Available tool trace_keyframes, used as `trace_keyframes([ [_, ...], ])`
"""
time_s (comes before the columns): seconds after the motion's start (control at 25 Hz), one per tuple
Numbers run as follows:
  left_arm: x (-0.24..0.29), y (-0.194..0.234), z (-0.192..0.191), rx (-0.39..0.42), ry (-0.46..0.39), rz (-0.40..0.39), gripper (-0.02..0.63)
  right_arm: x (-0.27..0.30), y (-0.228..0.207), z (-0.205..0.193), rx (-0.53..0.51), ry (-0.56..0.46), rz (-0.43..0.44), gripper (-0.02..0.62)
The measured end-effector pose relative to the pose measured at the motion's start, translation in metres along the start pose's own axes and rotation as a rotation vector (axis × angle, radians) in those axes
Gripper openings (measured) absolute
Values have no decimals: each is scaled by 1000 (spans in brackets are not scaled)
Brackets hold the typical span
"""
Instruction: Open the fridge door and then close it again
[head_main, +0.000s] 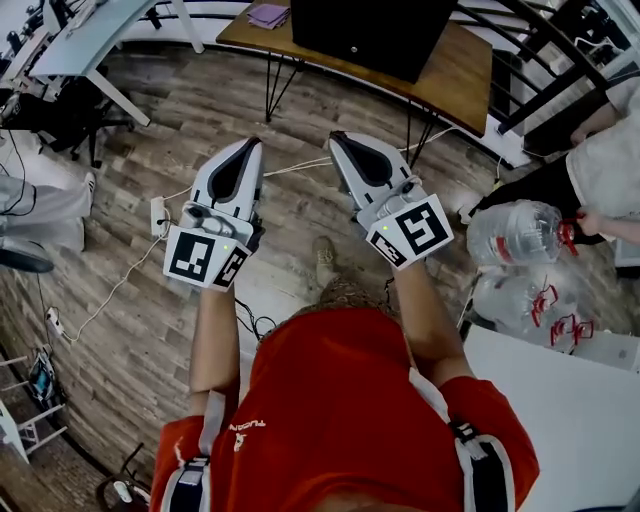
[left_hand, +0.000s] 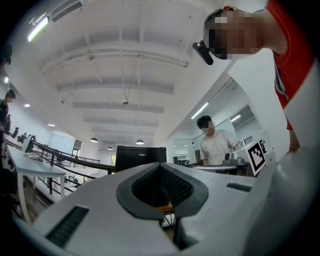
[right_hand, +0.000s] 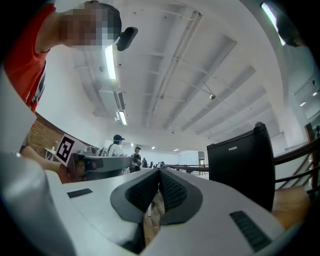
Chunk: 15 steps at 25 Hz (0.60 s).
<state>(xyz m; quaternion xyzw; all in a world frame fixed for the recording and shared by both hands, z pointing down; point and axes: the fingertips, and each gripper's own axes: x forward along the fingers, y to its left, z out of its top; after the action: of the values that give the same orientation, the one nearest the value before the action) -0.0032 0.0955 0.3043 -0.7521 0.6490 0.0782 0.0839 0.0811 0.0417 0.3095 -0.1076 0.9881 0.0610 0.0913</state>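
The black fridge (head_main: 370, 35) stands on the wooden worktop (head_main: 462, 70). Short of the fridge, the left tongs (head_main: 248, 147) and right tongs (head_main: 340, 140) hang side by side, both clenched empty, tips toward it.

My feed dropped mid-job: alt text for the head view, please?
A person in a red shirt holds the left claw and right claw, both shut and empty, above a wood-plank floor, aimed toward a black fridge on a wooden table. Water jugs sit at right.
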Motion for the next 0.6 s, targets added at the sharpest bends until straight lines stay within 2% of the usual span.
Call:
trace_keyframes([
  [0.6,171,110,-32,-11,6,32,9,116,-158,-35,16,9,64,26],
])
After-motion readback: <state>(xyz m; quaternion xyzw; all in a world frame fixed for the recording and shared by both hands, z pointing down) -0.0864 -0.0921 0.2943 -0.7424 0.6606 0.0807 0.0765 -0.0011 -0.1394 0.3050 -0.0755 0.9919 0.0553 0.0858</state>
